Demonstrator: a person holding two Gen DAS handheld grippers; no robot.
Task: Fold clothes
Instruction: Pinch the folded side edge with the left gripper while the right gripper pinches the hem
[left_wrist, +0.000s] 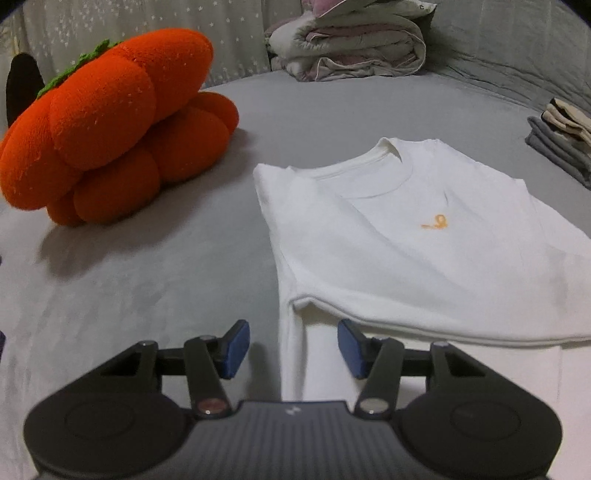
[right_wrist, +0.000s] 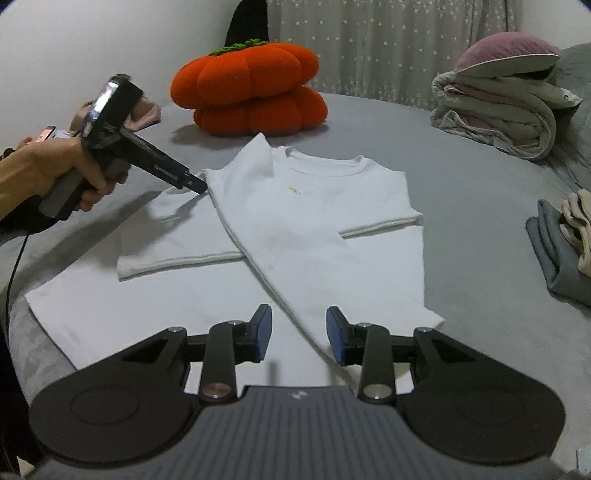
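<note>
A white T-shirt (right_wrist: 314, 206) with a small orange chest logo lies on the grey bed, its left side folded diagonally over the body. It also shows in the left wrist view (left_wrist: 406, 251). My left gripper (left_wrist: 293, 347) is open and empty, just above the shirt's left folded edge by the sleeve hem. In the right wrist view the left gripper (right_wrist: 197, 184) touches the shirt's left edge near the sleeve. My right gripper (right_wrist: 299, 338) is open and empty, hovering over the folded strip near the shirt's bottom hem.
An orange pumpkin plush (right_wrist: 251, 96) sits behind the shirt, left in the left wrist view (left_wrist: 110, 125). A folded quilt pile (right_wrist: 506, 110) lies far right. Folded grey and beige clothes (right_wrist: 565, 243) are stacked at the right edge. Grey bedsheet (right_wrist: 461, 184) surrounds the shirt.
</note>
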